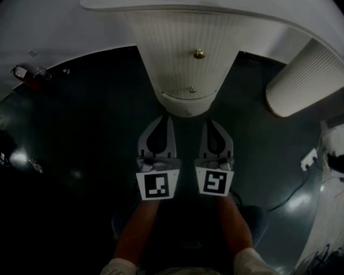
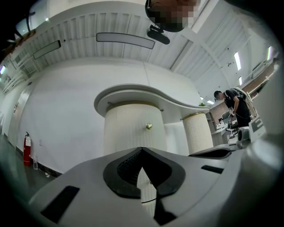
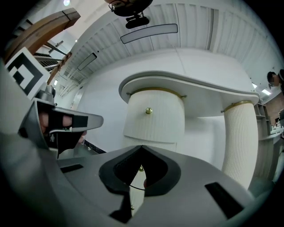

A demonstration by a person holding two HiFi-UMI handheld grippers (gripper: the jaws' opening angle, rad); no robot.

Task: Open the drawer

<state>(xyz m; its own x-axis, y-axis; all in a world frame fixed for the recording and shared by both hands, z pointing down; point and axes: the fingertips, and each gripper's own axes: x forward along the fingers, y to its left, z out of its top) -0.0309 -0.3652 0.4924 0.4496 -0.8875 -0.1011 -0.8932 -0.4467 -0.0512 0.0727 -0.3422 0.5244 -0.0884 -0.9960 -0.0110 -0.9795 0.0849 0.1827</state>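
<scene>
A cream ribbed rounded cabinet [image 1: 185,48] stands under a curved white counter [image 1: 161,5]. Its upper drawer carries a brass knob [image 1: 199,53] [image 2: 149,127] [image 3: 148,111]; a second, lower knob [image 1: 192,89] shows beneath it. My left gripper [image 1: 165,118] [image 2: 142,150] and right gripper [image 1: 209,123] [image 3: 142,147] sit side by side just in front of the cabinet's base, both pointing level at it and both below the upper knob. Both have their jaws closed together with nothing between them. Neither touches the cabinet. In the right gripper view the left gripper [image 3: 57,124] shows at the left.
A second ribbed column [image 1: 303,80] [image 3: 239,142] holds the counter up at the right. A red fire extinguisher [image 1: 27,75] [image 2: 27,150] stands by the wall at the left. A cable and a white plug [image 1: 309,158] lie on the dark floor at right. A person [image 2: 235,104] stands far off.
</scene>
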